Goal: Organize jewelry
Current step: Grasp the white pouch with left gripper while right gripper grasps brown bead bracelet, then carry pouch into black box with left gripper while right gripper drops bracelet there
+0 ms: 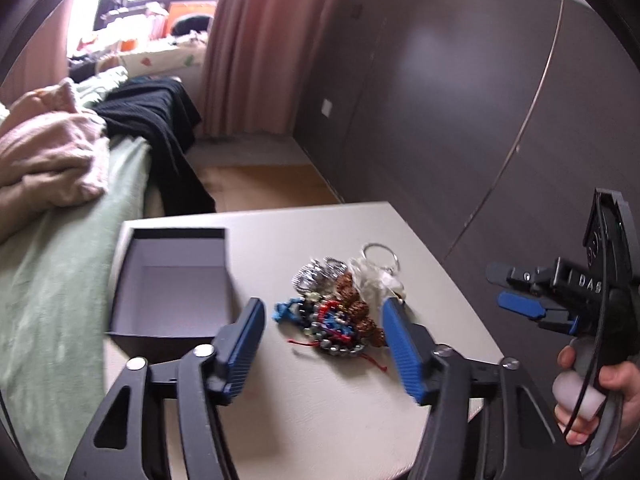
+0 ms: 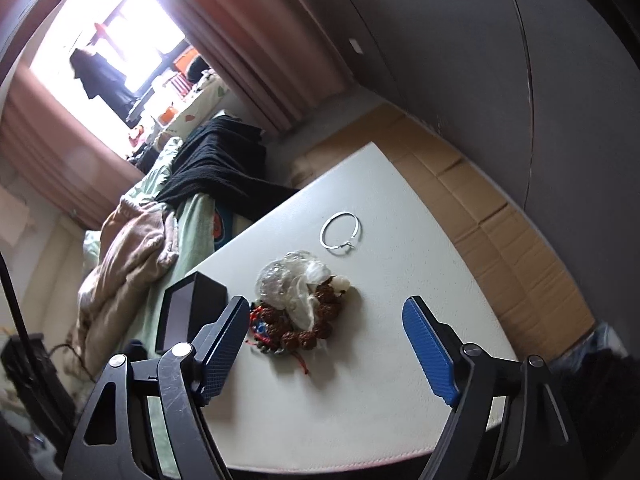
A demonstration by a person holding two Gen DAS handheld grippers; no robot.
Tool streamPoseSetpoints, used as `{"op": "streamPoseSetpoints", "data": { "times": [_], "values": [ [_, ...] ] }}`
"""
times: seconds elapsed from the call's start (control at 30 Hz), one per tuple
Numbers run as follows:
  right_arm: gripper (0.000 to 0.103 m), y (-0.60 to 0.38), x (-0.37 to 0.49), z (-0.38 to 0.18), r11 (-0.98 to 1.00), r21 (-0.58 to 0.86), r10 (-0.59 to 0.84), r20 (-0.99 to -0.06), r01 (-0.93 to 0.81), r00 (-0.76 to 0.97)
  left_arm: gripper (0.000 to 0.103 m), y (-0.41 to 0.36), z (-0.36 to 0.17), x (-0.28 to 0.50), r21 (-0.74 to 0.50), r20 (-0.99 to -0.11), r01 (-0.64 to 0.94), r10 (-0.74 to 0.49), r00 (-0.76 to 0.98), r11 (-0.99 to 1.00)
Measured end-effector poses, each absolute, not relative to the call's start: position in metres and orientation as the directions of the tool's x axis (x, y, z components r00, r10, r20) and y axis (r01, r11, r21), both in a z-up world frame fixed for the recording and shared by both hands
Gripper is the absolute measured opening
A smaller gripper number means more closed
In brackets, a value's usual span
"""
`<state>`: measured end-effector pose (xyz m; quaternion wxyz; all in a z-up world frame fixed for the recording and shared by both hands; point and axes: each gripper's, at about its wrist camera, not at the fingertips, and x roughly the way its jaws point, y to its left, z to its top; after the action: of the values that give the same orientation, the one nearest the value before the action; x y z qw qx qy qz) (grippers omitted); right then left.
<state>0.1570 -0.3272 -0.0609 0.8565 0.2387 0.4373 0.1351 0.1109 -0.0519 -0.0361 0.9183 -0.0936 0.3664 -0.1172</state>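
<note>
A tangle of jewelry (image 1: 340, 312) lies in the middle of the white table (image 1: 320, 400): brown beads, coloured bead strings, red cord, silvery pieces and clear plastic. A silver bangle (image 1: 376, 245) lies just beyond it. An open dark box (image 1: 172, 288) with a pale lining stands left of the pile. My left gripper (image 1: 322, 308) hovers open over the near side of the pile, its blue pads apart on either side. My right gripper (image 1: 498, 285) comes in from the right, open and empty. In the right wrist view, the right gripper (image 2: 326, 306) frames the pile (image 2: 304, 304), with the bangle (image 2: 321, 235) beyond and the box (image 2: 188, 312) left.
A bed with a green sheet (image 1: 60, 280), a pink blanket (image 1: 48, 152) and a black garment (image 1: 160, 120) borders the table's left side. Flattened cardboard (image 2: 500, 232) covers the floor beside a dark wall panel (image 1: 440, 100). A person's hand (image 1: 600, 392) grips the right tool's handle.
</note>
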Motion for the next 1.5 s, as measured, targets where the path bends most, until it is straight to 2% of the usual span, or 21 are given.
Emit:
{"op": "streamPoseSetpoints", "data": {
  "times": [0.2,0.37,0.57,0.63,0.67,0.73,0.8,0.93,1.0,1.03,1.27,1.4,1.5],
  "values": [
    [0.071,-0.331,0.181,-0.081,0.82,0.571,0.476,-0.705,0.024,0.526,0.059,-0.073,-0.049,0.142,-0.272,-0.67,0.183,-0.323,0.668,0.945],
    [0.07,-0.334,0.196,-0.092,0.776,0.627,0.522,-0.699,0.068,0.489,0.055,-0.085,-0.056,0.171,-0.276,-0.702,0.189,-0.332,0.63,0.942],
    [0.069,-0.335,0.203,-0.101,0.745,0.659,0.547,-0.694,0.105,0.468,0.053,-0.101,-0.067,0.196,-0.214,-0.737,0.213,-0.301,0.605,0.953],
    [0.066,-0.335,0.205,-0.104,0.734,0.668,0.555,-0.692,0.119,0.461,0.038,-0.103,-0.076,0.201,-0.194,-0.755,0.214,-0.285,0.591,0.957],
    [0.064,-0.334,0.206,-0.107,0.73,0.672,0.559,-0.694,0.127,0.454,0.033,-0.105,-0.081,0.203,-0.193,-0.765,0.214,-0.284,0.579,0.958],
    [0.063,-0.333,0.209,-0.112,0.727,0.672,0.56,-0.7,0.143,0.444,0.013,-0.107,-0.087,0.205,-0.2,-0.775,0.222,-0.293,0.561,0.954],
    [0.061,-0.331,0.21,-0.117,0.73,0.665,0.556,-0.711,0.156,0.43,0.001,-0.11,-0.086,0.202,-0.177,-0.77,0.238,-0.285,0.571,0.955],
    [0.054,-0.329,0.214,-0.127,0.712,0.682,0.587,-0.708,0.166,0.392,0.0,-0.104,-0.07,0.192,-0.199,-0.73,0.263,-0.322,0.603,0.944],
    [0.042,-0.329,0.213,-0.131,0.707,0.685,0.593,-0.71,0.176,0.38,0.0,-0.099,-0.06,0.189,-0.22,-0.711,0.262,-0.338,0.616,0.94],
    [0.041,-0.326,0.214,-0.133,0.711,0.68,0.592,-0.716,0.178,0.371,0.0,-0.097,-0.056,0.186,-0.227,-0.702,0.262,-0.344,0.624,0.938],
    [0.039,-0.306,0.217,-0.141,0.74,0.654,0.584,-0.741,0.158,0.331,0.0,-0.078,-0.012,0.164,-0.273,-0.608,0.272,-0.385,0.694,0.923],
    [0.039,-0.292,0.221,-0.145,0.785,0.603,0.541,-0.78,0.144,0.313,0.0,-0.065,0.005,0.151,-0.275,-0.564,0.269,-0.381,0.732,0.923],
    [0.035,-0.276,0.225,-0.141,0.845,0.527,0.476,-0.819,0.092,0.32,0.0,-0.052,0.01,0.145,-0.274,-0.553,0.248,-0.364,0.749,0.929]
  ]
}}
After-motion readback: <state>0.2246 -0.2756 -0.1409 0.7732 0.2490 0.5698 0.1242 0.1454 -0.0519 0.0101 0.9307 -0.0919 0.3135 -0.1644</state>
